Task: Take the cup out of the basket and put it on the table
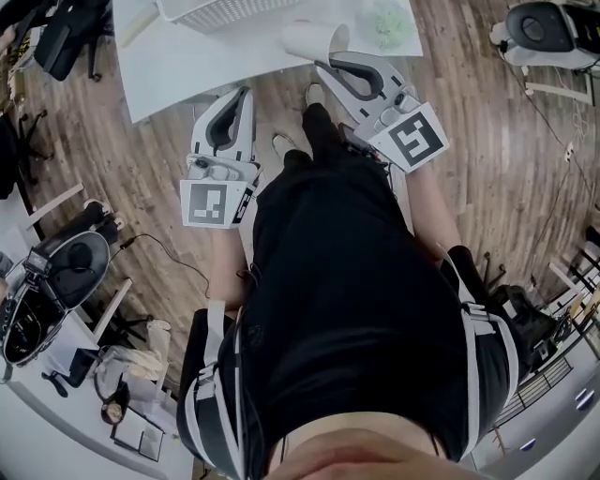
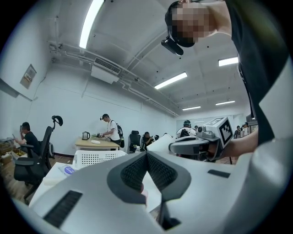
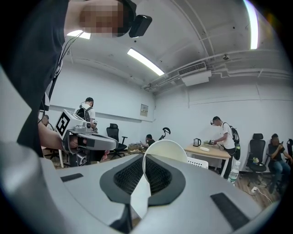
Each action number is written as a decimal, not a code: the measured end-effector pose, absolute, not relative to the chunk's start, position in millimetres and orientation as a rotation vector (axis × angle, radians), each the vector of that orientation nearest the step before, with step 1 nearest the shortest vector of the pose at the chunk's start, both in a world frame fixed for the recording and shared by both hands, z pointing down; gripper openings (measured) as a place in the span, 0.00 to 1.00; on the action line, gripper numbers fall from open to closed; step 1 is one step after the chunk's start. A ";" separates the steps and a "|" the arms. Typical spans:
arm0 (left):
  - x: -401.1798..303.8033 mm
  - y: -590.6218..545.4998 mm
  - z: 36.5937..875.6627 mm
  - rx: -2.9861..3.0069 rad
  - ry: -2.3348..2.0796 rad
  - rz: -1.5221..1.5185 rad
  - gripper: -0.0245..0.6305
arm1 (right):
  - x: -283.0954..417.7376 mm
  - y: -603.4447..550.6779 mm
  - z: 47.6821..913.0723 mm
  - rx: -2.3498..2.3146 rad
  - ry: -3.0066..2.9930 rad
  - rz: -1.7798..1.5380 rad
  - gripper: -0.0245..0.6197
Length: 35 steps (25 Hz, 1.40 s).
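1. Right tool (image 1: 326, 64) clamped on rim of white cup (image 1: 314, 39). Cup is tipped sideways, out of basket (image 1: 220, 13), in the air at near edge of white surface (image 1: 178, 66).
2. Left tool (image 1: 246, 92): jaws together, nothing btwn them. It is beside the right one, just short of surface edge.
3. Wood floor (image 1: 141, 178) below. Office chairs (image 2: 32, 160) & ppl (image 2: 110, 130) in bkgd.

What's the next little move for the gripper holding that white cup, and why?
Probably ease the cup further over the table before lowering it: the right gripper is shut on its rim, outside the basket, at the table's near edge, not yet set down.
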State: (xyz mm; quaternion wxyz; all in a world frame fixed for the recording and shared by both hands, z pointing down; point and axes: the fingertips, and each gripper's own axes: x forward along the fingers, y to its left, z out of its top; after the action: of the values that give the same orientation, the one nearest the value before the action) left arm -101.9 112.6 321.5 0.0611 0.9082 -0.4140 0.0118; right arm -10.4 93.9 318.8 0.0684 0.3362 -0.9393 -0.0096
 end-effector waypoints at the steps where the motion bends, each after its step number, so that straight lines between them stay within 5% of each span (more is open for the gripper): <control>1: -101.0 115.5 321.0 2.749 -1.248 0.037 0.07 | -9.6 98.1 318.2 1.014 -2.831 -0.025 0.08; 35: -55.5 110.9 313.9 2.729 -1.299 0.057 0.07 | 41.2 97.6 315.2 0.951 -2.893 0.037 0.08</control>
State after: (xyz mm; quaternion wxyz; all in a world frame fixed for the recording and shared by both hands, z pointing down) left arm -55.5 110.9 313.9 0.0594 0.9012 -0.4290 0.0188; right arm 41.2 97.6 315.2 0.0478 0.3120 -0.9488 0.0121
